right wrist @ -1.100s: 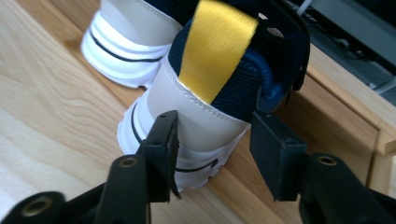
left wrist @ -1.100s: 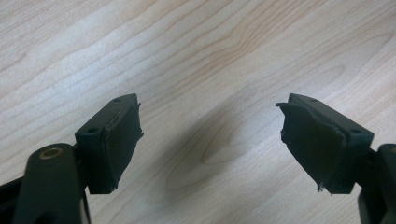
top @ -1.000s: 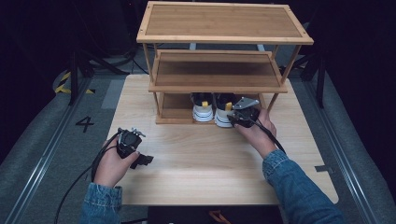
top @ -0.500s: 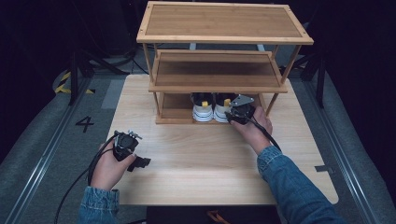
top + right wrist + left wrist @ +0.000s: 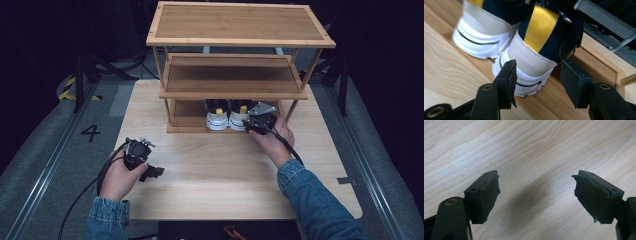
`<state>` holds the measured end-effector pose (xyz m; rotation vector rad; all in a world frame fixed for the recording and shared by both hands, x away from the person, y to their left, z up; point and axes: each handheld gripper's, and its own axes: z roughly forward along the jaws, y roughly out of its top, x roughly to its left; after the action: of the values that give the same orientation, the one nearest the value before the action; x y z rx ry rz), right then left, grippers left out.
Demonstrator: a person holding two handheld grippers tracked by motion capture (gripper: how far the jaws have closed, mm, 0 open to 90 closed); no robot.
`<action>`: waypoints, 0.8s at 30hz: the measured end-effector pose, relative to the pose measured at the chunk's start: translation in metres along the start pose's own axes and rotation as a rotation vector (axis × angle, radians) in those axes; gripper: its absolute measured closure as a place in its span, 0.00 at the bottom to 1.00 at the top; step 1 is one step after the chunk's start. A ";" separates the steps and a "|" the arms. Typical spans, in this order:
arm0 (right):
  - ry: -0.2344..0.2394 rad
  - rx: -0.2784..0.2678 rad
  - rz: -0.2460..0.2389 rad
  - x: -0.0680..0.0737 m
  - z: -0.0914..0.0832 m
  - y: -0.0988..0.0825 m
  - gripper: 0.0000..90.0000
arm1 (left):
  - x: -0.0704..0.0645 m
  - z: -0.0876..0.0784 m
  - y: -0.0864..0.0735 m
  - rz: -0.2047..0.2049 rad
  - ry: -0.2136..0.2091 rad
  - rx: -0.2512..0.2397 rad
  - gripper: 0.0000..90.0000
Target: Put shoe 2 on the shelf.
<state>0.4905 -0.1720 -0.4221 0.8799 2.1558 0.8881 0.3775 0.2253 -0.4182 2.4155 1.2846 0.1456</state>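
The person wears blue denim sleeves [image 5: 315,200] with buttoned cuffs. Each hand carries a black gripper. The left gripper [image 5: 152,172] trails a black cable [image 5: 82,200]. The right gripper [image 5: 248,125] has a grey three-cornered plate [image 5: 262,108] on top and its own black cable. The fingers [image 5: 485,195] are matte black blocks faced with worn, frayed rubber pads, with brass-ringed pivot holes [image 5: 487,87] on the arms.

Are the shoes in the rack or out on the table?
In. Both shoes stand on the rack's bottom shelf, heels facing out.
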 end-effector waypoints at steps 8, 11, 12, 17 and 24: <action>0.069 -0.059 0.056 -0.005 -0.034 0.005 0.51 | -0.004 0.001 0.008 0.023 -0.008 -0.006 0.22; 0.094 -0.071 0.077 -0.009 -0.046 0.004 0.50 | -0.004 0.001 0.010 0.030 -0.011 -0.005 0.22; 0.103 -0.073 0.086 -0.010 -0.051 0.003 0.50 | -0.004 0.000 0.011 0.030 -0.010 -0.008 0.22; 0.149 -0.073 0.143 -0.021 -0.072 -0.003 0.49 | -0.003 -0.001 0.016 0.038 -0.014 -0.016 0.22; 0.193 -0.051 0.164 -0.038 -0.101 -0.019 0.47 | -0.002 -0.002 0.024 0.051 -0.032 -0.034 0.22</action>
<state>0.4298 -0.2456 -0.3681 0.9918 2.2354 1.1465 0.3941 0.2120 -0.4068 2.4125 1.1976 0.1412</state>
